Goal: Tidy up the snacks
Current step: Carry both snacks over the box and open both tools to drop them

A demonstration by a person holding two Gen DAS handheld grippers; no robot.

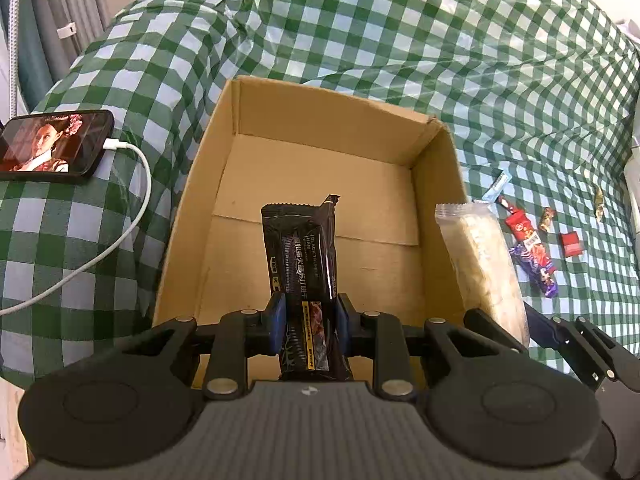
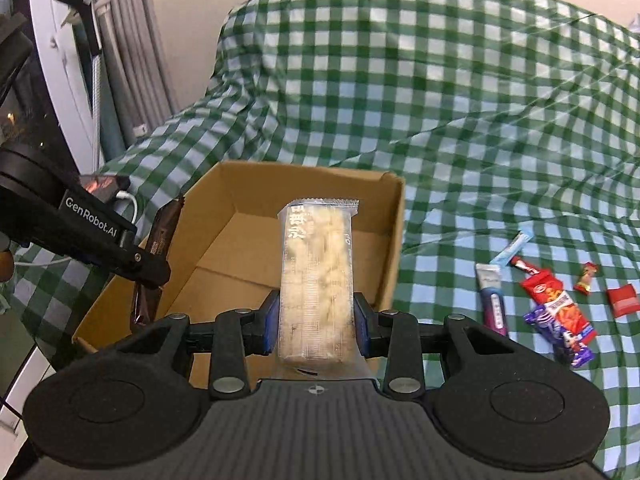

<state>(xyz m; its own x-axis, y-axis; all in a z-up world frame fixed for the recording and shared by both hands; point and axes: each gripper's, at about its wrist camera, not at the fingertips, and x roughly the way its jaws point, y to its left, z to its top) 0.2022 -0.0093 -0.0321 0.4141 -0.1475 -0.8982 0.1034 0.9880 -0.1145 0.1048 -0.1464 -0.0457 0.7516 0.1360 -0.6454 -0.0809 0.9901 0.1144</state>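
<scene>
Left gripper [image 1: 308, 322] is clamped on a black snack bar [image 1: 300, 256], held over the open cardboard box [image 1: 320, 136]. Right gripper [image 2: 316, 322] grips a clear-wrapped pale snack bar [image 2: 316, 272] above the same box. Loose snacks [image 2: 552, 308] lie beyond on the checked cloth [image 2: 440, 100].

The left gripper [image 1: 310, 322] is clamping a black foil snack bar [image 1: 299, 256] between its blue-padded jaws, holding it over an open brown cardboard box [image 1: 434, 184]. A clear-wrapped pale rice-crisp bar [image 1: 480, 264] is standing by the box's right wall. Small red and purple wrapped sweets [image 1: 532, 248] are lying on the green-checked cloth [image 1: 360, 32]. A charging black smartphone [image 1: 52, 146] is lying left.
</scene>
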